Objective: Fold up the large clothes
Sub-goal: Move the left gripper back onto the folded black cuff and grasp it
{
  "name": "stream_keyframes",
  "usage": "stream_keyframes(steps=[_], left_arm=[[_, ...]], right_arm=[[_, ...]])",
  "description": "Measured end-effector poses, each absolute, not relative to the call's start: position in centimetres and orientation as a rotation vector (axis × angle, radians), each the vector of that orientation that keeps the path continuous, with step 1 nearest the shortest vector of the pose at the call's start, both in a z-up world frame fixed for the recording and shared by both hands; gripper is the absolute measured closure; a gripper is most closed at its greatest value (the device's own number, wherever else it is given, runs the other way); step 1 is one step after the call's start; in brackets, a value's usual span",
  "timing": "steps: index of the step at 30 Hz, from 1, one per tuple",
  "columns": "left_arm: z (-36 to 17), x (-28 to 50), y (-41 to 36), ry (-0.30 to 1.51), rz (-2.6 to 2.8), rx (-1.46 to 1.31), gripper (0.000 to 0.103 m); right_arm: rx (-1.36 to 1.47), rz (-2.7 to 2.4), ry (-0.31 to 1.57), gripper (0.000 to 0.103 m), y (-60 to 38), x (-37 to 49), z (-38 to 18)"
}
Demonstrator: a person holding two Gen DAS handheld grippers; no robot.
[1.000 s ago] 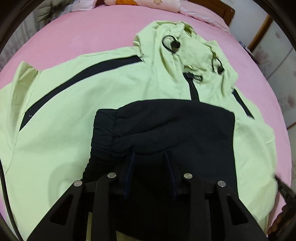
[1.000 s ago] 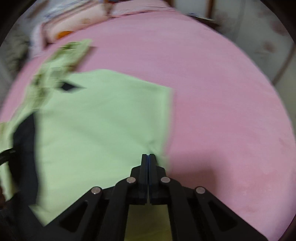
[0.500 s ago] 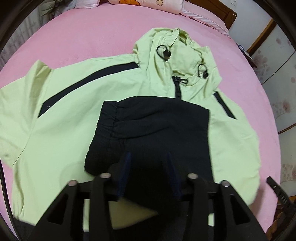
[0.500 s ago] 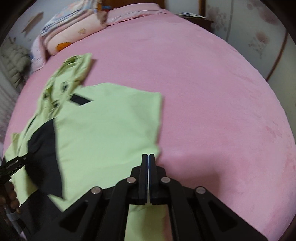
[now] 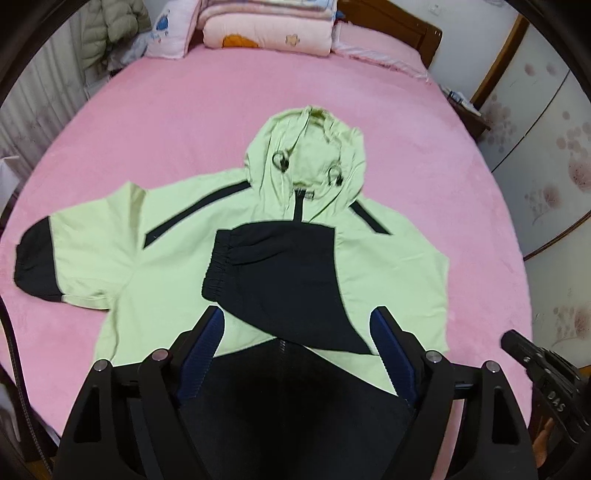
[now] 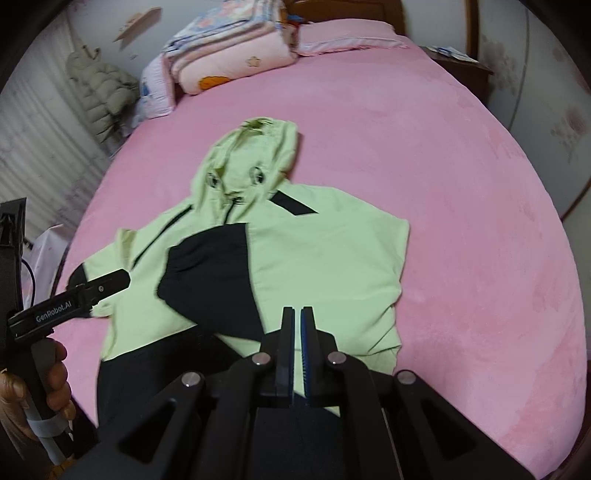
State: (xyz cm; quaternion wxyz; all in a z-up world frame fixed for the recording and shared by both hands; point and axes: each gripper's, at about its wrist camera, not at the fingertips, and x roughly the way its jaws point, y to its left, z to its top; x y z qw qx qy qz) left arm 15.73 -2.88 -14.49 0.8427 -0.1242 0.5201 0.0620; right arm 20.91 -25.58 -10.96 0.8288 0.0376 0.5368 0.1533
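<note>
A light green hooded jacket (image 5: pixel 388 266) with black panels lies face up on the pink bed (image 5: pixel 184 110), hood (image 5: pixel 310 155) toward the headboard. One black sleeve (image 5: pixel 288 273) is folded across its chest; the other sleeve, with a black cuff (image 5: pixel 35 258), is spread out to the left. My left gripper (image 5: pixel 299 332) hangs above the jacket's lower half, its jaws opening wide, with no fabric pinched between them. My right gripper (image 6: pixel 297 314) is shut and empty above the jacket (image 6: pixel 325 258) near its lower right side. A hand (image 6: pixel 22 398) holds the left gripper's handle.
Folded quilts and pillows (image 5: pixel 266 29) are stacked at the head of the bed against a wooden headboard (image 5: pixel 391 18). A padded coat (image 6: pixel 99 92) hangs at the far left. A flowered wardrobe (image 5: pixel 546 147) and a nightstand (image 6: pixel 458 62) stand to the right.
Both grippers have risen well above the jacket. The left one has let go of the black sleeve and its jaws have spread; the sleeve stays folded on the chest. The right one stays shut.
</note>
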Motion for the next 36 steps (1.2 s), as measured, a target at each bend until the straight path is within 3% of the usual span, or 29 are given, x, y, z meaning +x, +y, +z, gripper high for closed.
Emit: stream_keyframes(steps=[9,19,27,36], left_arm=[[-7.5,10.8,-0.8,1.037,0.237,-0.342,0.022],[-5.1,4.0,11.8,0.982,0.345,-0.353,0.022],[-7.2,1.9,24.7,1.004,0.291,-0.388,0.022],[-13.9,0.4,37.3,1.113,0.324,-0.444,0.022]], right_arm=[[0.063,0.476,1.128,0.1,-22.5,19.9,-7.5],[0.027,0.557,1.1,0.1,-13.4,16.7,-4.9],[0.042,0.42,1.109,0.1,-1.9,14.0,-5.3],[0.03,0.453,1.218,0.1,11.6,14.0,-8.7]])
